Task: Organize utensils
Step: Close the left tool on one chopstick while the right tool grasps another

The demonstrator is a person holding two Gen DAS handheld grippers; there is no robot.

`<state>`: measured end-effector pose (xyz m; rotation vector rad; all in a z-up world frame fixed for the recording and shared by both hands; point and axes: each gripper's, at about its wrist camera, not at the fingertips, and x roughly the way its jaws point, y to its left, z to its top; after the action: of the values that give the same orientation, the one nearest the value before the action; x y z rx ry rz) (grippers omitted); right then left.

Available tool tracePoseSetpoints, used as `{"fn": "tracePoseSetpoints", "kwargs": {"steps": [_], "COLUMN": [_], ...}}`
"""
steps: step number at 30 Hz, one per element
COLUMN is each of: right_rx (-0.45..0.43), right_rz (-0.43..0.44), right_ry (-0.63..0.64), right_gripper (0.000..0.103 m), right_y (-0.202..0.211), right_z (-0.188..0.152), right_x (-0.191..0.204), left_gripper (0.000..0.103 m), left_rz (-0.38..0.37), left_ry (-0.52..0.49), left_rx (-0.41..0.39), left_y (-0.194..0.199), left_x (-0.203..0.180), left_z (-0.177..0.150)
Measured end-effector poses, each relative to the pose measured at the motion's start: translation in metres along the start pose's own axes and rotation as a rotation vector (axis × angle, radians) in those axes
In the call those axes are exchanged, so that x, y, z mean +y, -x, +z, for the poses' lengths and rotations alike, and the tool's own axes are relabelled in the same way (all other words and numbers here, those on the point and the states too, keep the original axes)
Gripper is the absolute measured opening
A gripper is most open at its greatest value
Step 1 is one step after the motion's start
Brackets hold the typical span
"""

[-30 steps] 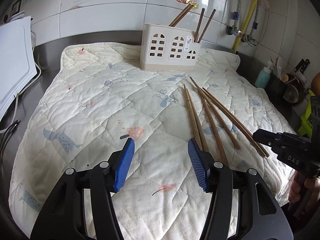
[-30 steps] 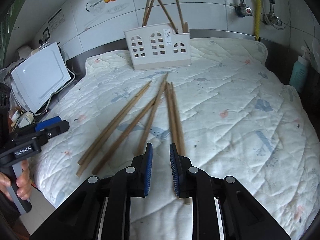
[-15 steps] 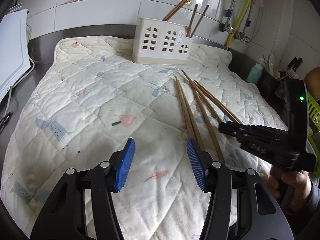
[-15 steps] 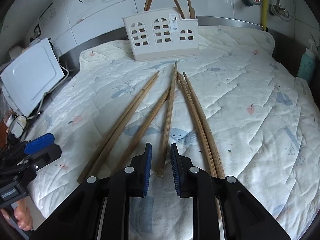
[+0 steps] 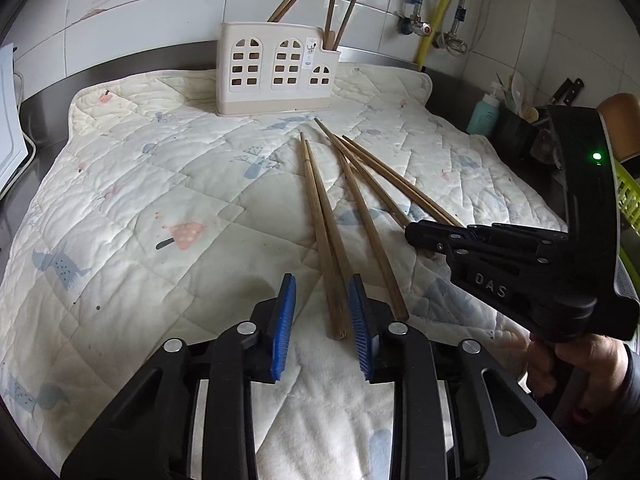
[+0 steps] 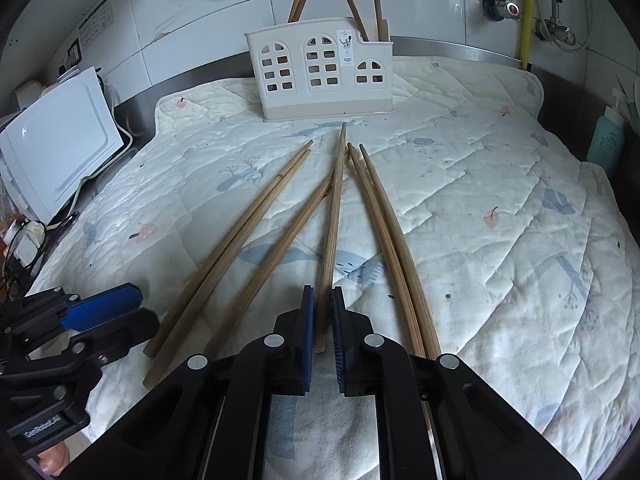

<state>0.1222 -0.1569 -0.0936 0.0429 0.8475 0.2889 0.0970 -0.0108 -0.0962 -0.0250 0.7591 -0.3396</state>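
Straddling the thick end of a single chopstick (image 6: 330, 240), the right gripper (image 6: 323, 328) is holding its blue pads narrowly apart, not yet clamped, lined up along the stick for a clean pinch. Beside it the left gripper (image 5: 322, 316) is gaping wider around a touching pair of chopsticks (image 5: 322, 232) on the quilted mat (image 5: 160, 200), while the white holder (image 6: 320, 72) is waiting against the back wall, several sticks already standing inside.
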Motion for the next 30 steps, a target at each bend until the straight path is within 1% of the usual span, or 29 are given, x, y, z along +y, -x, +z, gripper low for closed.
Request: {"fn": "tracePoseSetpoints", "kwargs": {"steps": [1, 3, 6, 9, 13, 17, 19, 20, 21, 26, 30], "right_rx": [0.000, -0.001, -0.003, -0.004, -0.009, -0.011, -0.011, -0.012, -0.013, -0.019, -0.019], "right_rz": [0.002, 0.006, 0.010, 0.011, -0.004, -0.004, -0.002, -0.002, -0.003, -0.005, 0.002], "right_ry": [-0.001, -0.004, -0.006, -0.006, 0.009, 0.007, 0.007, 0.007, 0.008, 0.016, 0.005], "right_gripper": [0.008, 0.008, 0.008, 0.008, 0.008, 0.008, 0.008, 0.008, 0.008, 0.008, 0.007], "right_y": [0.001, 0.001, 0.002, 0.002, 0.003, 0.003, 0.003, 0.003, 0.003, 0.007, 0.008], "right_z": [0.000, -0.001, -0.002, -0.002, -0.003, -0.003, -0.003, -0.003, -0.004, -0.007, -0.007], "right_x": [-0.001, -0.002, -0.003, -0.003, -0.001, -0.002, -0.001, -0.001, -0.001, 0.000, -0.003], "left_gripper": [0.026, 0.020, 0.020, 0.020, 0.020, 0.020, 0.016, 0.012, 0.010, 0.009, 0.009], "left_rz": [0.003, 0.018, 0.020, 0.027, 0.032, 0.040, 0.048, 0.057, 0.069, 0.071, 0.071], "left_ry": [-0.003, -0.012, -0.004, -0.017, -0.023, -0.027, -0.028, -0.029, -0.022, 0.034, 0.034], "left_rx": [0.003, 0.012, 0.027, 0.028, 0.043, 0.042, 0.038, 0.037, 0.037, 0.039, 0.038], "left_y": [-0.002, -0.007, -0.013, -0.014, -0.020, -0.023, -0.024, -0.025, -0.025, -0.028, -0.030], "left_x": [-0.001, -0.002, 0.000, -0.001, -0.004, -0.006, -0.005, -0.005, -0.004, 0.000, -0.004], "left_z": [0.001, 0.002, 0.003, 0.002, 0.003, 0.004, 0.004, 0.004, 0.005, 0.009, 0.009]}}
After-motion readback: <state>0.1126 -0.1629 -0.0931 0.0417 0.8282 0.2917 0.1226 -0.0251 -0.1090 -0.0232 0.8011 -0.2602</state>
